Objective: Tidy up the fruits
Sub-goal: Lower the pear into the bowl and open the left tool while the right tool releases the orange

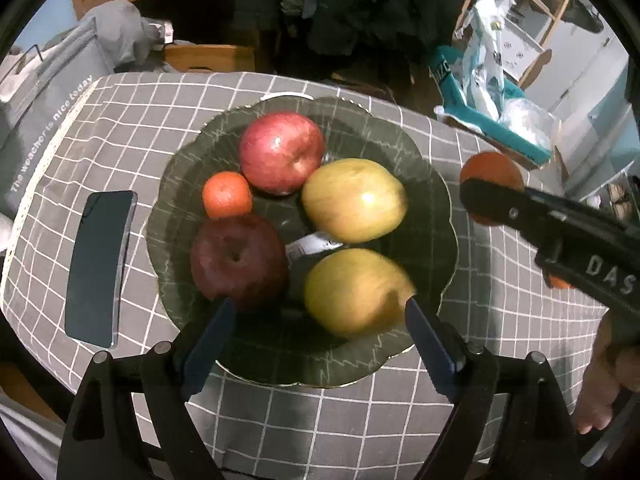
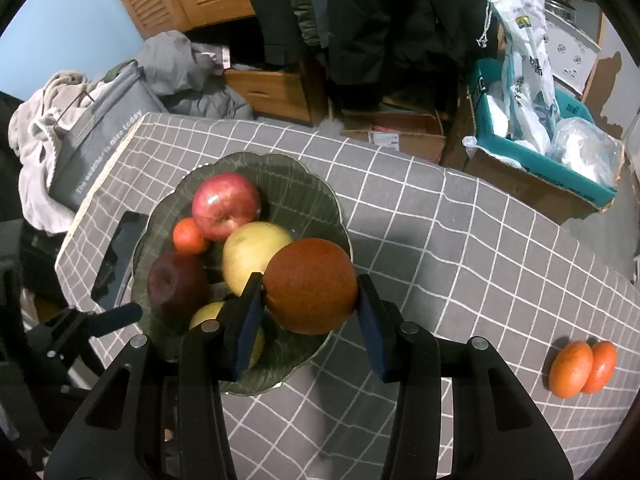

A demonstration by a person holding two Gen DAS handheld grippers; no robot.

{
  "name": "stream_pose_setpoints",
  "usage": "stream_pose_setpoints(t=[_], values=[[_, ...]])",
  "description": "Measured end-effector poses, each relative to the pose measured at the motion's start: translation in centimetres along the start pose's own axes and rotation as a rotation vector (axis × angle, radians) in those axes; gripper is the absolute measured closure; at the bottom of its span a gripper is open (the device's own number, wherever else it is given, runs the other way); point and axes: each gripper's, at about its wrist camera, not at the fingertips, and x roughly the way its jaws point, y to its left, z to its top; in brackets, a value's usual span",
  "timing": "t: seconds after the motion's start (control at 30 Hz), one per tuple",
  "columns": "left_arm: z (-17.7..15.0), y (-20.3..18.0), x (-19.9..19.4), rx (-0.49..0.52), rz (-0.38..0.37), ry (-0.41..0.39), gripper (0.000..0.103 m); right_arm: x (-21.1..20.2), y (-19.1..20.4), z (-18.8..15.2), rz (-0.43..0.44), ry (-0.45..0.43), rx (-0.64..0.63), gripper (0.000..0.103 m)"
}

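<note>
With the right tongs [image 2: 310,312] clamped on an orange [image 2: 310,286] above the crowded plate [image 2: 320,200] and the left tongs [image 1: 320,316] apart, releasing it onto the pears could roll it off.

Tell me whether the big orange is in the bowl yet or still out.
Still out. The right gripper is shut on the orange, holding it above the green bowl's near rim, not resting among the fruit.

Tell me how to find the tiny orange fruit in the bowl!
Look at the dark green bowl on the checked tablecloth. Near its left side, between the bright red apple and the dark red apple, sits the small tangerine, the smallest fruit there and the only orange one.
</note>
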Motion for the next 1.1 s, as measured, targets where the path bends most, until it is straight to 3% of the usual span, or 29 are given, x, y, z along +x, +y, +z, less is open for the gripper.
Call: stream_pose_setpoints(t=[0.3,0.67,0.73,0.8,1.1], values=[[1.3,2.4,-1.5,-0.069,0.057,-0.087,0.015,1.4,0.2,0.1,0.014,0.035,0.000,0.058],[1.9,4.1,-2.1,-0.123,0.076,-0.117,0.015,2.9,-0.1,0.0,0.037,0.082,0.016,0.057],[1.9,4.1,-2.1,-0.121,0.076,-0.119,0.015,2.5,0.0,0.1,0.046,0.065,0.013,0.046],[1.9,4.0,-2.3,-0.119,0.075,-0.121,0.015,2.1,0.2,0.3,0.051,0.051,0.003,0.043],[2.0,3.4,-3.1,-0.110,0.070,-0.142,0.015,0.1,-0.2,0.5,0.021,0.009,-0.002,0.043]])
